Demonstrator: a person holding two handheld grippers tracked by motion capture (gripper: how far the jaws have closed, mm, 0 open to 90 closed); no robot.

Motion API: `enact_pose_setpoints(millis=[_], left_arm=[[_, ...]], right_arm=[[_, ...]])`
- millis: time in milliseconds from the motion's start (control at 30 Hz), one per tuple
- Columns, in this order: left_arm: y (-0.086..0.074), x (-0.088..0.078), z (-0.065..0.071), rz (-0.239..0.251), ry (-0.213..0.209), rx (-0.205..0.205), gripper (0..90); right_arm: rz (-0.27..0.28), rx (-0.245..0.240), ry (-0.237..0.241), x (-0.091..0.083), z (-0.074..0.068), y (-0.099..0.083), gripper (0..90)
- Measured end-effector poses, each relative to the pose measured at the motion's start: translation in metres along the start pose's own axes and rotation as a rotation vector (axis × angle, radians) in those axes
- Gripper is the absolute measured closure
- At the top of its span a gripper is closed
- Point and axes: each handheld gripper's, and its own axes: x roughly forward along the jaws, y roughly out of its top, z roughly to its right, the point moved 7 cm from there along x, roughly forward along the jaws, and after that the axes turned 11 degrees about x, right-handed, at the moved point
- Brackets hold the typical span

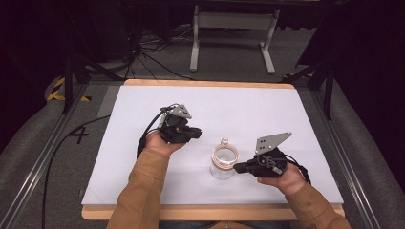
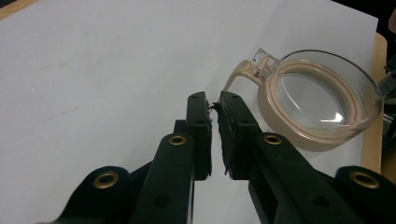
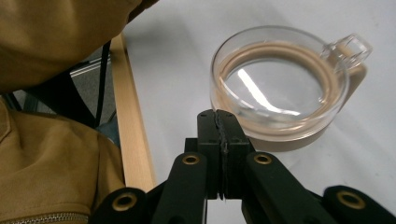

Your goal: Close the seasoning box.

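Observation:
A small clear glass jar (image 1: 224, 161) with a beige seal ring and a clear clip on its rim stands on the white tabletop (image 1: 267, 109), near the front. My left gripper (image 1: 197, 134) hovers to the jar's left, a short way off; in the left gripper view its jaws (image 2: 214, 99) are shut with nothing between them and point past the jar (image 2: 317, 98). My right gripper (image 1: 237, 167) sits just to the right of the jar, its tips close to the glass. In the right gripper view it (image 3: 217, 114) is shut and holds nothing, with the jar (image 3: 280, 84) right ahead.
The tabletop has a wooden edge (image 1: 210, 211) along the front. A white metal stand (image 1: 233, 28) and loose cables (image 1: 153, 52) lie on the floor behind the table. Metal rails (image 1: 43, 157) run along both sides. Brown sleeves (image 3: 51, 154) reach in from the front.

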Motion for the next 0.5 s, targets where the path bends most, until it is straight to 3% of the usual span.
enact_pose_setpoints(millis=[100, 333, 500], left_arm=[[-0.001, -0.003, 0.0, 0.011, 0.015, -0.011, 79.2], [-0.013, -0.019, -0.004, 0.024, 0.069, -0.047, 73.8], [-0.024, -0.027, -0.009, 0.021, 0.107, -0.078, 71.8]], right_arm=[[0.028, 0.002, -0.009, -0.005, 0.002, 0.004, 87.6], [0.174, 0.032, -0.061, -0.035, 0.023, 0.022, 73.4], [0.242, 0.058, -0.158, -0.05, 0.048, 0.025, 69.1]])
